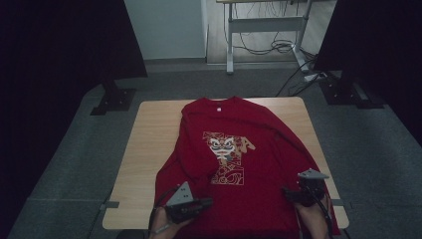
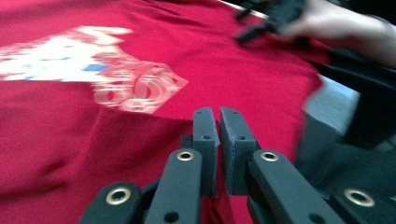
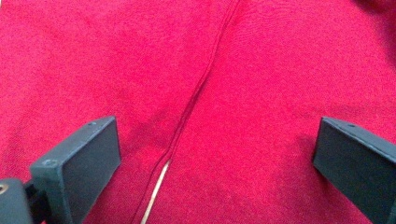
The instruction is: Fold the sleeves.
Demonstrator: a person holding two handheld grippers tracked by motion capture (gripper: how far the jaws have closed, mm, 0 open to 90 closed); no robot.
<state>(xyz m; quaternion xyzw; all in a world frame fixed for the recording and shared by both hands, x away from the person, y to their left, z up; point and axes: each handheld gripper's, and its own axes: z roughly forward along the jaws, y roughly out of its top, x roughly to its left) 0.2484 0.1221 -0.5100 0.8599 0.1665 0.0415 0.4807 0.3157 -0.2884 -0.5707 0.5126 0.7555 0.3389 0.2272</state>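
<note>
"Two grippers are over one red shirt [image 1: 234, 149]. Can you see where the shirt is?"

"Yes. It lies flat on the wooden table [image 1: 149, 149], with its neck at the far end and its bottom edge hanging off the near end. It has a gold and white picture [image 1: 226, 157] on the front."

"What is the left gripper [image 1: 206, 202] doing?"

"A hand holds it at the near left, low over the bottom part of the shirt. In the left gripper view its two black jaws are pressed almost together, with just a thin crack between them."

"Is it pinching cloth?"

"I cannot say for sure. A folded flap of the red cloth [image 2: 135, 135] lies just beside the tips, on their left, but I see no cloth between the jaws. So it looks clenched on nothing."

"And the right gripper [image 1: 287, 193]?"

"It sits at the near right, by the edge of the shirt. In the right gripper view its jaws stand wide apart, let go, with red cloth under them."

"What runs between those jaws?"

"A seam [image 3: 201, 88] in the shirt goes up the middle. Low down, a thin pale line shows at the seam. The jaws are close above the cloth, but they do not squeeze it."
</note>
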